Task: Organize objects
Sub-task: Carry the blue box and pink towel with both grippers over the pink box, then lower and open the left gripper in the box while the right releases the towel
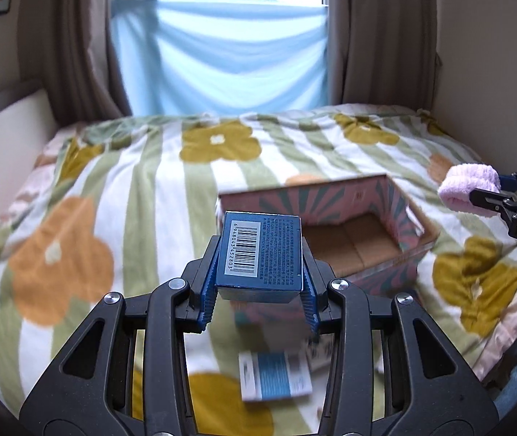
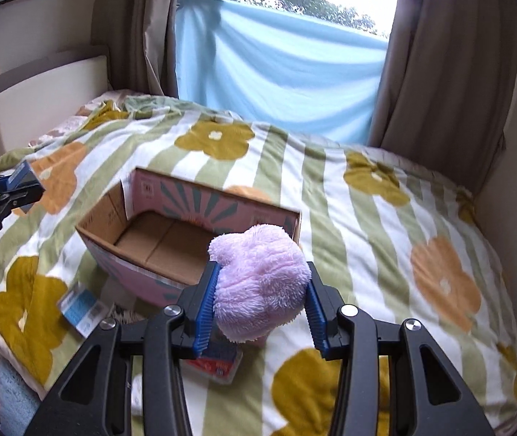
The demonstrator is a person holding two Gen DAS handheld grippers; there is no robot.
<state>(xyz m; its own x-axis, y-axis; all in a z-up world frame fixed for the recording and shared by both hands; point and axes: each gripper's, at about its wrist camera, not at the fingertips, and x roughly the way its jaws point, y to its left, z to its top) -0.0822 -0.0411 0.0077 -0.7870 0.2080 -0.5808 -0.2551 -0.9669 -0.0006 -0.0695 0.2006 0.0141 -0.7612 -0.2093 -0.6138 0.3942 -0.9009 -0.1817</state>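
Observation:
My left gripper (image 1: 258, 283) is shut on a small blue box (image 1: 260, 250) with a barcode label, held in the air in front of the open cardboard box (image 1: 353, 243). My right gripper (image 2: 260, 305) is shut on a fluffy pink plush item (image 2: 258, 287), raised near the carton's (image 2: 171, 239) front right corner. The carton has pink and teal patterned sides and its inside is bare cardboard. In the left wrist view the right gripper (image 1: 491, 190) shows at the right edge with the plush (image 1: 467, 187). At the left edge of the right wrist view sits the left gripper (image 2: 22, 189) with the blue box (image 2: 22, 174).
A flowered, green-striped blanket (image 1: 131, 189) covers the bed. A blue and white packet (image 1: 276, 376) lies on it in front of the carton, also seen as a packet (image 2: 82, 309) from the right. A red and blue pack (image 2: 218, 359) lies under my right gripper. Curtains and a blue sheet (image 2: 276, 76) hang behind.

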